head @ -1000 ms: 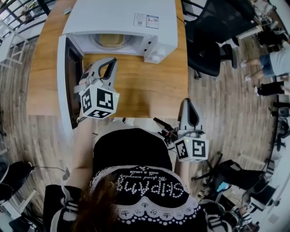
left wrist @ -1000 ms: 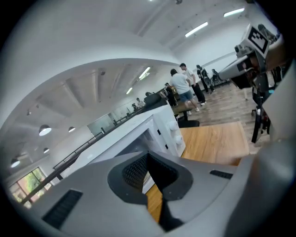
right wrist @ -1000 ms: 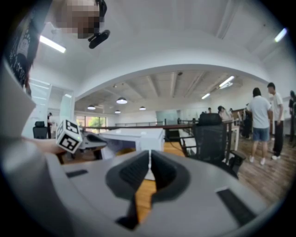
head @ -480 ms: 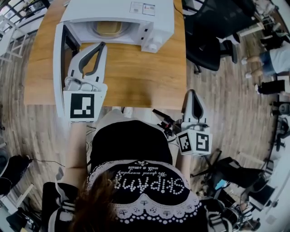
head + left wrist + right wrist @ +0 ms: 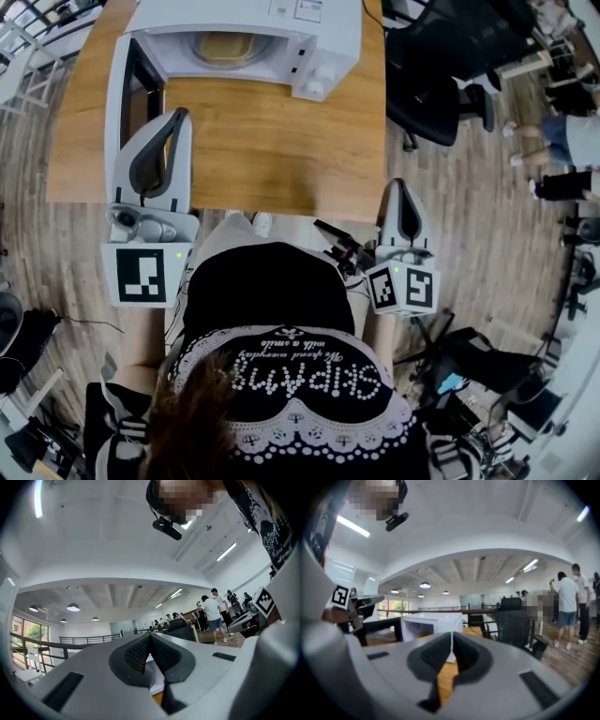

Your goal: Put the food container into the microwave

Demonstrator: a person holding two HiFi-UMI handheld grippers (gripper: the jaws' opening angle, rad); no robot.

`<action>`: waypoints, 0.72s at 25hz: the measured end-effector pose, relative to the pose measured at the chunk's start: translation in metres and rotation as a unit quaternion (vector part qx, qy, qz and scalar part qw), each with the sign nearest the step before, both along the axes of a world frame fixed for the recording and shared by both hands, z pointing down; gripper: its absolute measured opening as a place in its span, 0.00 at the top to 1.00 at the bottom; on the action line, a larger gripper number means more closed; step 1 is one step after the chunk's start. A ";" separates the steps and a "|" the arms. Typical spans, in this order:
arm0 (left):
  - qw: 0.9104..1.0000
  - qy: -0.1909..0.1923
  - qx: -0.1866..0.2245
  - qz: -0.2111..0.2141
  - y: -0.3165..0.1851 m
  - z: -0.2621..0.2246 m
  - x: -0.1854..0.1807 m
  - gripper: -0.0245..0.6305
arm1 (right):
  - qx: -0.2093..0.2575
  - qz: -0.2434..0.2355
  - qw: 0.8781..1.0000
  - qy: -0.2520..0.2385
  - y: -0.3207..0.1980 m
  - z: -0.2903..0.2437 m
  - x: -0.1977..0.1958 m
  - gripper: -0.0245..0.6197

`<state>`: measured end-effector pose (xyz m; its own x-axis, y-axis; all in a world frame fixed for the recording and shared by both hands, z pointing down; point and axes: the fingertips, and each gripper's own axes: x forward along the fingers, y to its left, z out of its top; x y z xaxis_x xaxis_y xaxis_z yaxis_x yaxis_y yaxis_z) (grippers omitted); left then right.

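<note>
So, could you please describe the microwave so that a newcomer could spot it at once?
Look at the wooden table in front of the person. A white microwave sits at its far end. Unlike the black office chair beside the table, it has its door swung wide open to the left.

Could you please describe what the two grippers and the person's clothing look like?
The left gripper and right gripper are light grey, tapered shells around a dark loop-shaped opening, with black ribbed pads. Each carries a white cube printed with black square markers. The person wears a black top with white lettering and lace trim.
</note>
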<state>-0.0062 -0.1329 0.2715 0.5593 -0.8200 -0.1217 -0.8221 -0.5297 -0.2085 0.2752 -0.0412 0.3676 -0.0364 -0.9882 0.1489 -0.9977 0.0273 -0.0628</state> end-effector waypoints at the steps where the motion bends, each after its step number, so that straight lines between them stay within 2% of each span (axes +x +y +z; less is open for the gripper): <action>1: 1.000 0.006 -0.001 -0.002 0.004 0.000 -0.003 0.92 | 0.000 -0.002 1.000 0.000 0.000 0.000 0.000 0.91; 7: 1.000 0.006 0.002 -0.029 0.020 0.002 -0.017 0.92 | -0.003 -0.015 1.000 0.003 -0.002 0.002 -0.002 0.91; 14: 0.998 -0.051 -0.003 -0.033 0.039 0.022 -0.018 0.92 | -0.006 -0.030 1.000 0.000 0.000 0.003 -0.010 0.91; 18: 0.999 -0.027 -0.019 -0.032 0.043 0.024 -0.022 0.92 | -0.019 -0.039 0.999 0.000 0.003 0.010 -0.015 0.91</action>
<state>-0.0281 -0.0898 0.2953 0.5102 -0.8579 -0.0609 -0.8429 -0.4847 -0.2336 0.2607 -0.0384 0.3777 -0.1137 -0.9759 0.1863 -0.9925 0.1031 -0.0652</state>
